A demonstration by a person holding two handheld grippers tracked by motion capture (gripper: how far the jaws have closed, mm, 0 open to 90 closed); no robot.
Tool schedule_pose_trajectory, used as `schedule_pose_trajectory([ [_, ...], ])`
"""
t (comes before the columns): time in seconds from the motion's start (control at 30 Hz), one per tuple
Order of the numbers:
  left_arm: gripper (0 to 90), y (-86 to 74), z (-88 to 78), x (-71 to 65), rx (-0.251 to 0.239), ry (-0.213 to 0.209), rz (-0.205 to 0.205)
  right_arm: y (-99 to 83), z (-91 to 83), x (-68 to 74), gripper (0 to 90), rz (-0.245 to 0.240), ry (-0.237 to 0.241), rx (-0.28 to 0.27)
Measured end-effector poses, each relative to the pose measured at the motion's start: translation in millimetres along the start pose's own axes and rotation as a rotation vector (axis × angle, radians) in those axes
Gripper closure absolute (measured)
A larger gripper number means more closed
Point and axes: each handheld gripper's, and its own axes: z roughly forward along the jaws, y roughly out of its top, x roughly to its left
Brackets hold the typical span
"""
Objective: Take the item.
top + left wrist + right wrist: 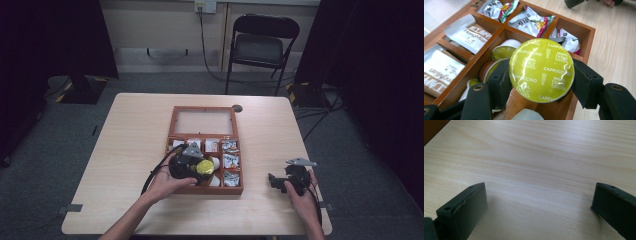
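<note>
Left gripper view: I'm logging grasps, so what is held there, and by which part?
The left gripper clamps a round coffee capsule with yellow-green foil lid by opposite sides of its rim, above the wooden compartment box.

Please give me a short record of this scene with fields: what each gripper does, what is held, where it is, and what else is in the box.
left gripper: shut on the coffee capsule
held thing: coffee capsule, yellow-green foil lid printed "Cappuccino", lid facing the camera
place: over the wooden box, above its near compartments
right gripper: open, nothing between the jaws, over the bare table
box lid: open, lying flat behind the compartments
other contents: more capsules, sachets, crinkled packets
</note>
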Motion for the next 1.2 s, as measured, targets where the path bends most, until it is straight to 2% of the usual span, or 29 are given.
schedule_pose_trajectory([
  [0.17, 37.9, 0.6, -8.5, 3.3, -0.017, 0.004, -0.012, 0.0, 0.0, -0.1, 0.0, -0.001, 0.0, 0.0],
  [0.37, 37.9, 7.0, -18.9, -1.8, -0.038, 0.004, 0.011, 0.0, 0.0, -0.1, 0.0, -0.001, 0.0, 0.0],
  [0.6, 37.9, 10.9, -31.7, -3.5, -0.071, 0.009, 0.019, 0.0, 0.0, 0.0, 0.0, -0.001, 0.0, 0.0],
  [0.9, 37.9, 8.5, -48.9, 3.6, -0.109, 0.026, 0.01, 0.0, 0.0, 0.0, 0.0, 0.0, 0.0, 0.0],
  [1.2, 37.9, 3.8, -62.7, 11.0, -0.12, 0.047, 0.007, 0.0, 0.0, -0.1, 0.0, -0.001, 0.0, 0.0],
])
